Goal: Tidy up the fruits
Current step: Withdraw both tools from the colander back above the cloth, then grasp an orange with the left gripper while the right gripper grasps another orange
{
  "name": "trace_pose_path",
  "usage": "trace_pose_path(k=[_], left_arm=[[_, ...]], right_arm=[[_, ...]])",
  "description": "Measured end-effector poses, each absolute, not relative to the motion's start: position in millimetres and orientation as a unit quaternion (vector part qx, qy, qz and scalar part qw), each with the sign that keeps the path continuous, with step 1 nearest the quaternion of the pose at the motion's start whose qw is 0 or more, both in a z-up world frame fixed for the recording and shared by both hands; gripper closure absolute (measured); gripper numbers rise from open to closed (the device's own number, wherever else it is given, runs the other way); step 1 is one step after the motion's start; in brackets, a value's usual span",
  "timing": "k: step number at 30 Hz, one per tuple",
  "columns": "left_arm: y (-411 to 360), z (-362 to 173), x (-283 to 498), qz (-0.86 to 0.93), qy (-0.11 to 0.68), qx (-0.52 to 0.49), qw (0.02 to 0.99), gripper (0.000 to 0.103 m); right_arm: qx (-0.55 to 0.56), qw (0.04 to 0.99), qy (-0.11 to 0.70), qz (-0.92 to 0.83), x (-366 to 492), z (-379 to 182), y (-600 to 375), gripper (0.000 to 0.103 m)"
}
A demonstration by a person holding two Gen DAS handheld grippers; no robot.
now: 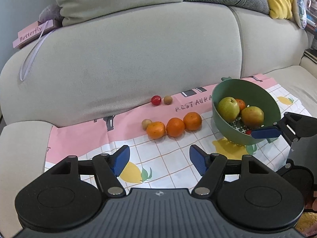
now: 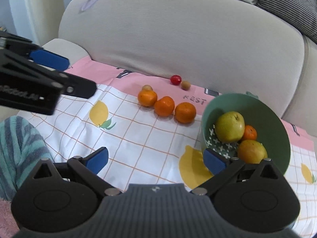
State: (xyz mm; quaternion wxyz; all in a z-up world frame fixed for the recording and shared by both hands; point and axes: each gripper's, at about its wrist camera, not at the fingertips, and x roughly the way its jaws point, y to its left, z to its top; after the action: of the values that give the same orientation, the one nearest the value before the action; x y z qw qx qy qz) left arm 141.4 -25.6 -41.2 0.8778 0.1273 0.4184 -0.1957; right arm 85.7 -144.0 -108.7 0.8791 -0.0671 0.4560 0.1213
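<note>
The left gripper is hovering wide open and empty near the oranges. Right of them, the right gripper, spread wide, is seemingly tilting the bowl by its near rim.

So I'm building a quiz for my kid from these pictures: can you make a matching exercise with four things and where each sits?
Things:
1. pears
2. row of three oranges
3. cherry tomato
4. left gripper

Places:
A. beside a small brown fruit, near the sofa
B. inside the green bowl
C. on the cloth, left of the bowl
D. above the cloth, jaws open

Pairs: 1-B, 2-C, 3-A, 4-D
</note>
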Motion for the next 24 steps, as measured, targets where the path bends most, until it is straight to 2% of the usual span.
trace_pose_path(k=[7, 13, 17, 24], left_arm=[[-24, -55, 161, -0.195, 0.421, 0.116, 0.878, 0.029], [-25, -70, 176, -0.170, 0.405, 0.131, 0.889, 0.035], [-32, -79, 183, -0.167, 0.375, 0.158, 0.898, 0.035], [-37, -96, 207, -0.186, 0.399, 0.132, 0.888, 0.035]], right_arm=[[-0.099, 0.879, 0.442, 0.146, 105, -115, -131, 0.011], [-0.114, 0.883, 0.434, 0.134, 127, -124, -128, 0.020], [-0.113, 0.884, 0.429, 0.146, 142, -131, -126, 0.020], [-0.159, 0.880, 0.415, 0.166, 167, -145, -117, 0.021]])
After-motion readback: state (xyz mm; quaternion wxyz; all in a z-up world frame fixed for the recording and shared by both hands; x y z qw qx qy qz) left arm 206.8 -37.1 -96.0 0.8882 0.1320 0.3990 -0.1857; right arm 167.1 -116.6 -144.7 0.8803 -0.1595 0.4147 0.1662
